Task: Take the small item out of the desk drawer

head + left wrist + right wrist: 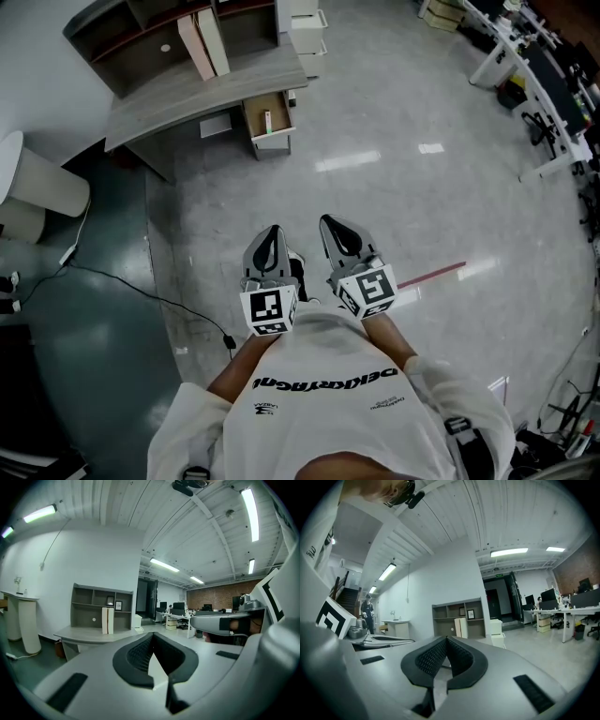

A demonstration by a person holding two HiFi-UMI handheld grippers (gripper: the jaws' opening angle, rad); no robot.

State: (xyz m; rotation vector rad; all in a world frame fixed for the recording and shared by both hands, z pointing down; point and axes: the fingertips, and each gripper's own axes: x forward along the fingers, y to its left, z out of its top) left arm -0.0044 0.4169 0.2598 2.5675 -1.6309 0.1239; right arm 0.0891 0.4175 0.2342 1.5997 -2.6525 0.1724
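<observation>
A grey desk (202,98) with a shelf unit stands at the far left of the room. Below its right end a drawer (272,142) is pulled open, and a small white item (266,120) stands inside it. My two grippers hang side by side over the floor, well short of the desk. The left gripper (273,230) and the right gripper (327,222) are both shut with nothing between their pads. In the left gripper view the desk (89,634) lies ahead beyond the shut left gripper (152,634). The right gripper (446,638) points toward the shelf unit (458,620).
A white drawer cabinet (307,33) stands right of the desk. A white round stand (37,183) is at the left, with a black cable (141,295) trailing over the floor. Red tape (431,275) marks the floor. Office desks (534,75) line the right side.
</observation>
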